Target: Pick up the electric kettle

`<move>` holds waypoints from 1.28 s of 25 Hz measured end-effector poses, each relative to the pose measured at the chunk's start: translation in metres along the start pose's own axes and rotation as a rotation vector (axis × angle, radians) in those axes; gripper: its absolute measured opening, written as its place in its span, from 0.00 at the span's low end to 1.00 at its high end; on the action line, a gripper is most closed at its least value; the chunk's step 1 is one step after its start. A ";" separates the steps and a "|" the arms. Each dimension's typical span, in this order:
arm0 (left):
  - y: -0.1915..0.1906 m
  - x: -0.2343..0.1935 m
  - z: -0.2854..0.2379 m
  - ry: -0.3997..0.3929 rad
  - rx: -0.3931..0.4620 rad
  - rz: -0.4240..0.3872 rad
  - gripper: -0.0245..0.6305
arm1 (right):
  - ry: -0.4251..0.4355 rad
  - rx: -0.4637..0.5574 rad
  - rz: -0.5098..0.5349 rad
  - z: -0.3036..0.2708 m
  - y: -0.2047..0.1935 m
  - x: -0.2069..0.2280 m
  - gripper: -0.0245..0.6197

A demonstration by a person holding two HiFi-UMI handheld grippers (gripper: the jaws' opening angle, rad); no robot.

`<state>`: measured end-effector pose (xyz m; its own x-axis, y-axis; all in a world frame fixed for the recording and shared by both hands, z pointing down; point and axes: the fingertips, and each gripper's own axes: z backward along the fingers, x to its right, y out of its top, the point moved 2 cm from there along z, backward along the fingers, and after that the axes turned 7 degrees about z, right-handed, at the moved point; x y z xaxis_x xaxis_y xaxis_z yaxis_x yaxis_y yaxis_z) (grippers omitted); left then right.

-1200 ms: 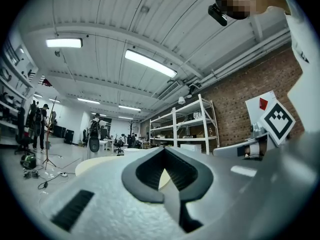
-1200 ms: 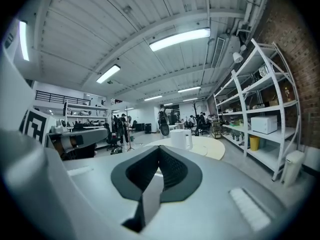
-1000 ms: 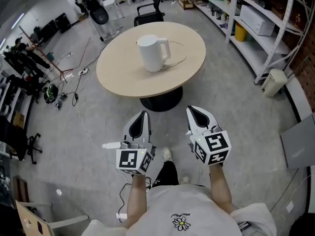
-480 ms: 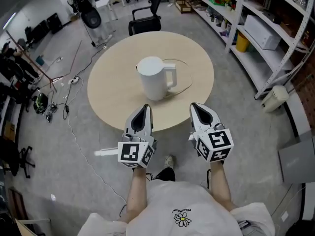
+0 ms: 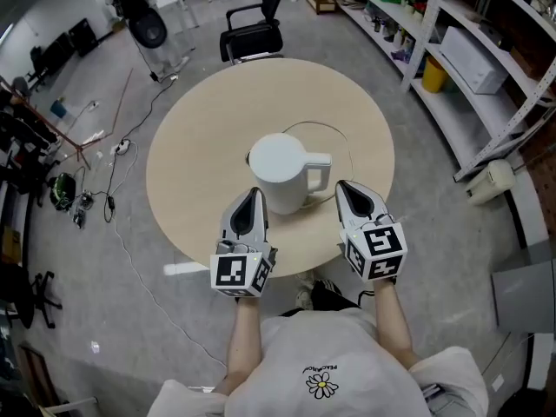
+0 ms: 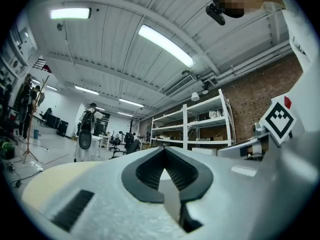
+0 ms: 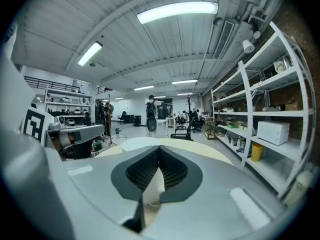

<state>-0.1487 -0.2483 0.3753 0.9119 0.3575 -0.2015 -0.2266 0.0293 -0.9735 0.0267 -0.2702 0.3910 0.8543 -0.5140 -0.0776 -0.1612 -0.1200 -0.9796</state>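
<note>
A white cylindrical electric kettle (image 5: 280, 168) is set on a round beige worktop (image 5: 200, 129). The left tongs (image 5: 252, 196) and right tongs (image 5: 349, 189) are held closed, empty, seemingly just short of it

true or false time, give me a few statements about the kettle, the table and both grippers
1. The kettle stands upright on the round table. True.
2. The right gripper grips the kettle's handle. False: it is shut and holds nothing.
3. The left gripper is shut. True.
4. The handle points toward the left gripper's side. False: it points toward the right gripper's.
5. A black chair stands beyond the table. True.
</note>
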 end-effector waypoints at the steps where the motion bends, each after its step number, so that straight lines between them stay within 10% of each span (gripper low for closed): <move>1: -0.005 -0.004 -0.006 0.002 -0.003 0.000 0.04 | 0.001 -0.010 0.003 -0.010 -0.002 0.005 0.05; 5: -0.025 -0.013 -0.023 0.011 0.004 -0.022 0.03 | 0.020 -0.074 0.042 -0.043 -0.020 0.018 0.14; 9: -0.055 -0.023 -0.031 -0.037 -0.029 -0.045 0.49 | 0.040 -0.157 0.074 -0.071 -0.055 0.017 0.24; 13: -0.091 -0.033 -0.045 -0.038 -0.107 0.032 0.63 | 0.055 -0.233 0.067 -0.097 -0.087 0.022 0.29; 32: -0.131 -0.044 -0.081 -0.088 -0.189 0.051 0.80 | -0.013 -0.360 0.063 -0.157 -0.154 0.021 0.25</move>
<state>-0.1310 -0.3433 0.5033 0.8655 0.4348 -0.2486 -0.1955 -0.1635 -0.9670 -0.0085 -0.3957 0.5690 0.8429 -0.5194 -0.1404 -0.3754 -0.3806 -0.8451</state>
